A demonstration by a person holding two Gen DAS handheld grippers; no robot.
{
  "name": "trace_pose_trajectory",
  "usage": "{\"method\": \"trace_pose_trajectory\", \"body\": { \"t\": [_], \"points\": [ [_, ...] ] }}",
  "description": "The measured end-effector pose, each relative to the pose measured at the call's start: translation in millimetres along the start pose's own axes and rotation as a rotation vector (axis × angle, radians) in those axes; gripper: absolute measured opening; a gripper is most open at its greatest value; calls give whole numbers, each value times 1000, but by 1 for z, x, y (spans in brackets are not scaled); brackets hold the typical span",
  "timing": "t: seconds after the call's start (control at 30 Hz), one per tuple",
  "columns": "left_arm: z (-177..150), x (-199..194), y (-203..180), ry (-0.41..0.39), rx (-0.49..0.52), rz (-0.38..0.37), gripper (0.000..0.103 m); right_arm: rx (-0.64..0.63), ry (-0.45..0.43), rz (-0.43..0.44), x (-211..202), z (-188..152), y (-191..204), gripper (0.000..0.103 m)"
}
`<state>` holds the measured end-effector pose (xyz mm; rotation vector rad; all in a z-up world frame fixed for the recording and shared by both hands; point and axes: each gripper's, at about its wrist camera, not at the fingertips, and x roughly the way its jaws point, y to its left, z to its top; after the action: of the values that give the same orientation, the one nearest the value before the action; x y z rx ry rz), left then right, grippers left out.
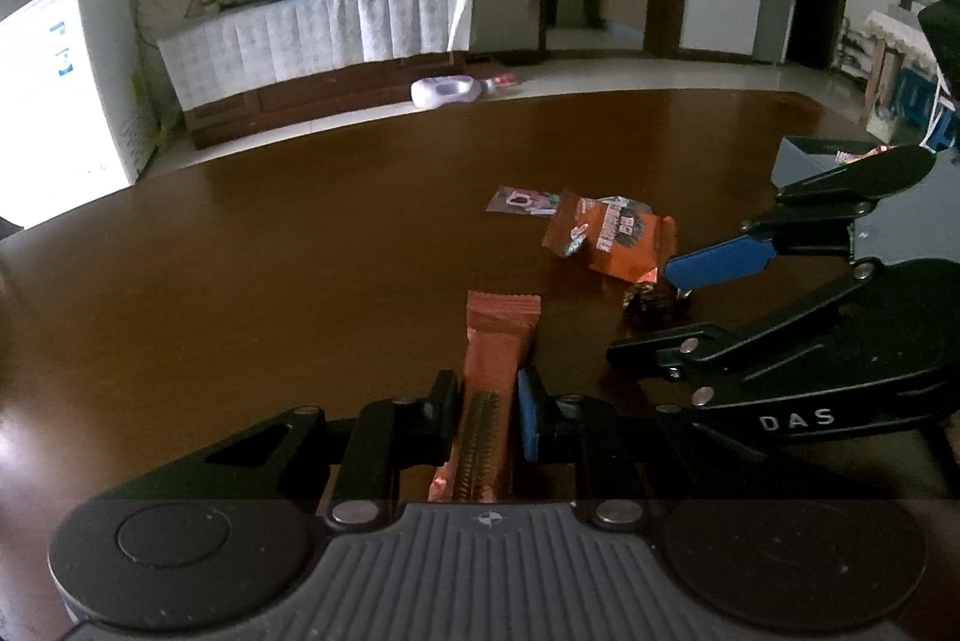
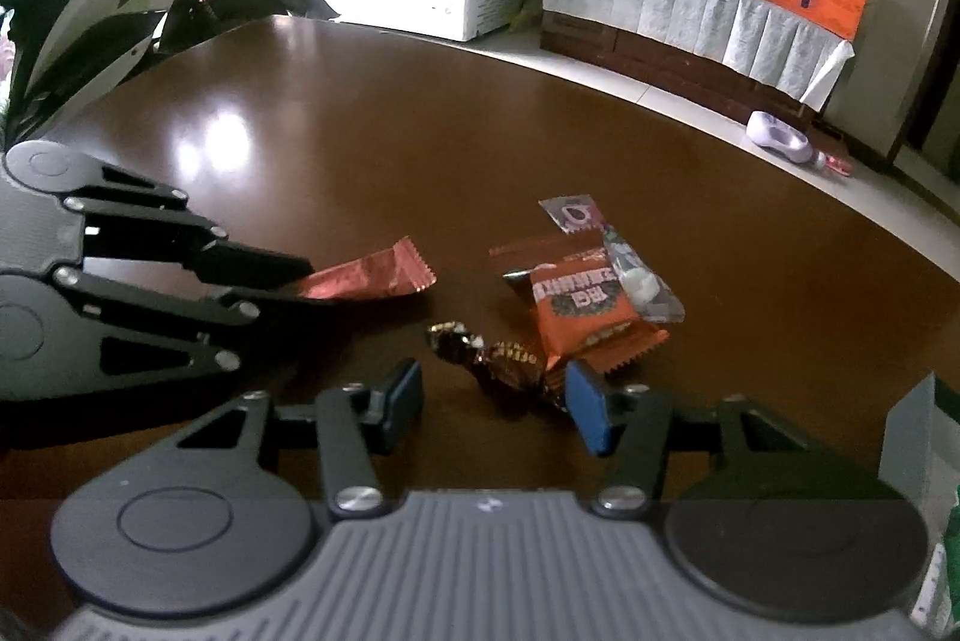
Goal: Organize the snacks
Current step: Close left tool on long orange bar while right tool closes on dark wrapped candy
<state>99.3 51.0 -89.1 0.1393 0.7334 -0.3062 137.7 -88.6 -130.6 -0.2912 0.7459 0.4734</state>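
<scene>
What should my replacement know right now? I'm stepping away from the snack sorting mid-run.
Left claw: shut on the long copper-orange foil snack bar, which lies on the dark brown wooden table.
Right claw: open, jaws either side of the small dark brown twist-wrapped candy, not gripping it.
Loose on the table: orange printed snack packet, clear and purple sachet.
Grey box at the table edge holds some packets already.
Left: bin the bar, candy, packet and sachet.

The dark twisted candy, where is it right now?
In the right wrist view the candy lies on the table between the right tool's open fingers, just in front of the orange packet.
</scene>
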Motion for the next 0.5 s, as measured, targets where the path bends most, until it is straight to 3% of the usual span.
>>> {"method": "trace_pose_trajectory", "body": {
  "t": [0.5],
  "points": [
    [-1,-4,4,-8,-23,5,22,-55,-42,-73,10,3,12,38]
  ]
}}
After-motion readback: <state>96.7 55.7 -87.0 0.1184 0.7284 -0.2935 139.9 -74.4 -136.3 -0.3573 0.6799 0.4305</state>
